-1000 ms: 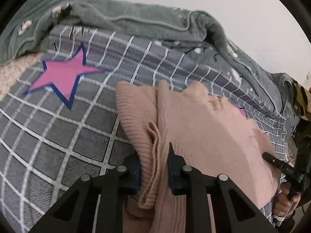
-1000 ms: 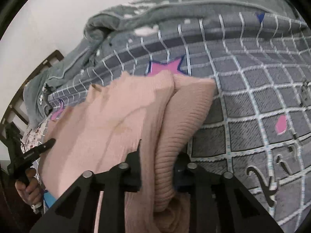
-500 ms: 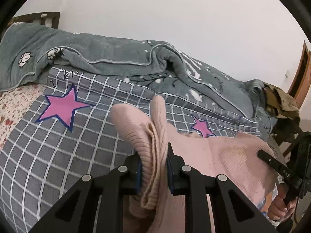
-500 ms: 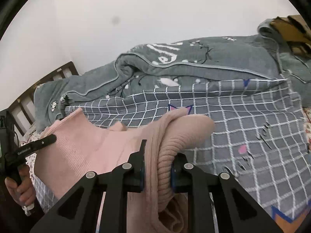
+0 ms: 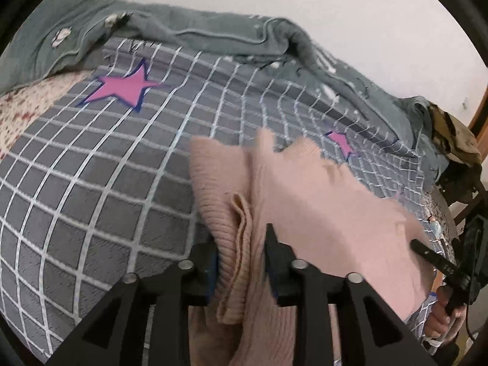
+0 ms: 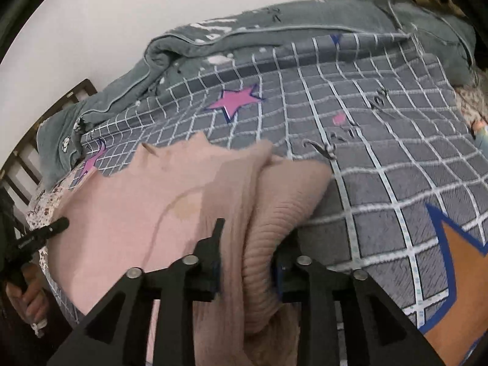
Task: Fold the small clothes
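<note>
Your pink knit sweater (image 5: pixel 320 201) stretches sideways between the left gripper (image 5: pixel 241 256) and right gripper (image 6: pixel 247 253); both tilt downward, jaws opening around bunched knit.

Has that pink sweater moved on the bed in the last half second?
Yes. The pink sweater has dropped back toward the checked bedspread: its top edge, earlier near the grey blanket, now sits lower.

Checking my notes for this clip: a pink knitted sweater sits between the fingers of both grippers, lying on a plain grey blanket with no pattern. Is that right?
Not quite. The blanket is not plain: it is grey with a white grid and pink stars, as the left wrist view shows. The rest holds: the pink sweater sits between the fingers of the left gripper and the right gripper, whose jaws are opening.
</note>
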